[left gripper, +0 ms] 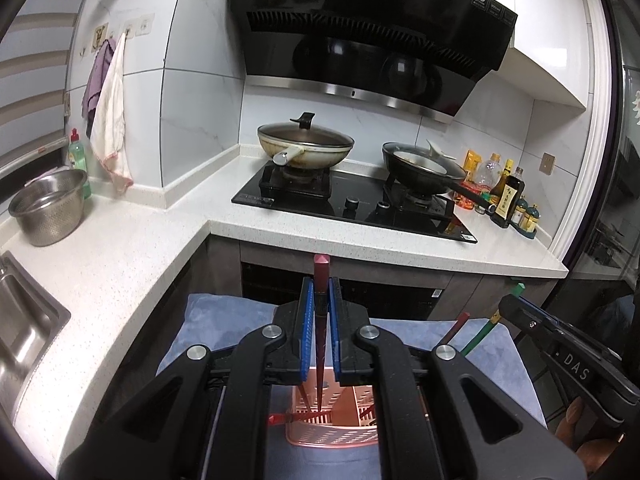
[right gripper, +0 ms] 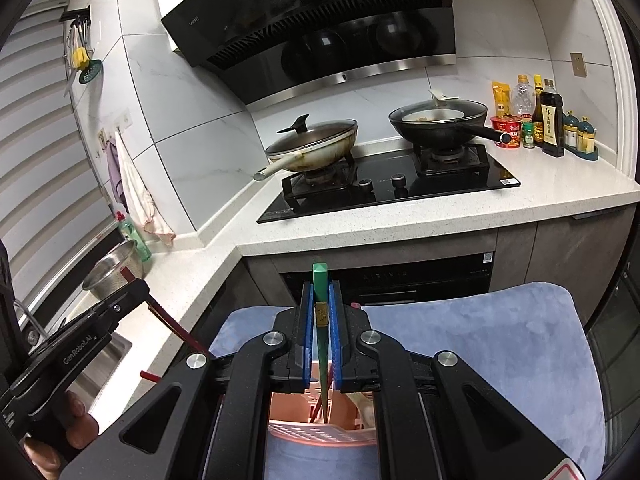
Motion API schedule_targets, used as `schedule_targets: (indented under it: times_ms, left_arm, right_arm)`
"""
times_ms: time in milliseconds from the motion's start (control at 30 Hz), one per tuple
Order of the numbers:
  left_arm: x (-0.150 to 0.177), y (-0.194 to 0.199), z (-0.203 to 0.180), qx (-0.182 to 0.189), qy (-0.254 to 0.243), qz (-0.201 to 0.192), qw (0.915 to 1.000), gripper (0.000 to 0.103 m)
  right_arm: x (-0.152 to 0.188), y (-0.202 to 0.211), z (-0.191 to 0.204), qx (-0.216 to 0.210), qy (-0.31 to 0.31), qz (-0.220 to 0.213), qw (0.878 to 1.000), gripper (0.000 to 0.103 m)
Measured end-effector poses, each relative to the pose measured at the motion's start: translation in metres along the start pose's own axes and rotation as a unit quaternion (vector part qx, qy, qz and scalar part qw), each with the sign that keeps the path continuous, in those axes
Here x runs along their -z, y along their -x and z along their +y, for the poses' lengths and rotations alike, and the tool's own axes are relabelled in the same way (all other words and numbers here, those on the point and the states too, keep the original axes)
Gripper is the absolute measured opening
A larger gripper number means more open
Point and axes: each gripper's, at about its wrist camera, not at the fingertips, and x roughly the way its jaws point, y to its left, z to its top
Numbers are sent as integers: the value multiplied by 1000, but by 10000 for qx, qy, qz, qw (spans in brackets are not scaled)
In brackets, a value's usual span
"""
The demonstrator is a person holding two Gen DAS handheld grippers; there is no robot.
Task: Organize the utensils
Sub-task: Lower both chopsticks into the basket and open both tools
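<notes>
1. the left claw, its blue ribbed pads clenched, grasped a dark red chopstick, slim and square-ended.
2. the right claw likewise gripped a green chopstick.
3. both sticks stood near upright, tips down inside the pink slotted plastic basket.
4. the basket sat on a soft blue cloth.
</notes>
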Motion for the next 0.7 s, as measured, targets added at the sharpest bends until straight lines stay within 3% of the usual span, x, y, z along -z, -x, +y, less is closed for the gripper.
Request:
schedule_targets:
  times_ms: [133,200,433,700]
  left_arm:
    - [3,0,1,-22,12,19,10000,12]
    - [4,1,2,-83,27,-12,10000,34]
    - [7,7,4,-136,105,29,9998,35]
    - [12,25,4,-164,55,-7,9999,36]
  right_arm:
    - [2,-2,-2,-54,-44,43,10000,8]
    - [3,0,-3,-25,-24,17,10000,12]
    - [1,15,-4,9,-40,-88,10000,22]
    - [8,37,0,-30,15,-101,9999,22]
